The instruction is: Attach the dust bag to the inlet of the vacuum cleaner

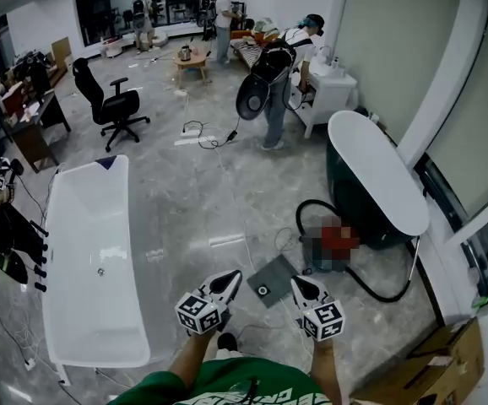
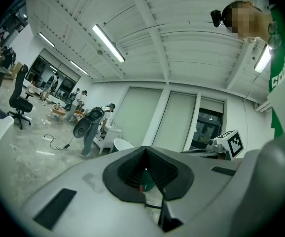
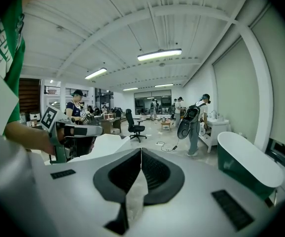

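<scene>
White acrylic bathtub (image 1: 92,260) lies along the left side of the head view, on a grey marbled floor (image 1: 193,201). A black office chair (image 1: 109,99) stands well beyond its far end.

Left gripper (image 1: 232,278): held low in front of the person and pointing roughly level. In the left gripper view (image 2: 145,149) its two dark ribbed pads (image 2: 127,169) meet in a single line at the tip. Jaws fully together, with nothing between them.

Dust bag (image 1: 271,281): a flat grey square with a round hole in it. It lies on the floor just ahead of the two grippers, between their tips. Neither gripper touches it.

Right gripper (image 1: 300,283): beside the left one and tilted slightly downward. In the right gripper view (image 3: 141,151) the pads (image 3: 157,172) touch at the tip, and only pale floor shows through the slit lower down. Jaws closed and empty.

Vacuum cleaner (image 1: 337,241): a red and grey body near the dust bag, to its right and further off. A mosaic patch covers it, so the identification is probable only and the inlet cannot be made out. A black hose (image 1: 307,209) loops from it across the floor.

Dark green tub with a white rim (image 1: 375,171) stands right of the vacuum, against the wall. A cardboard box (image 1: 430,369) sits at the lower right corner.
</scene>
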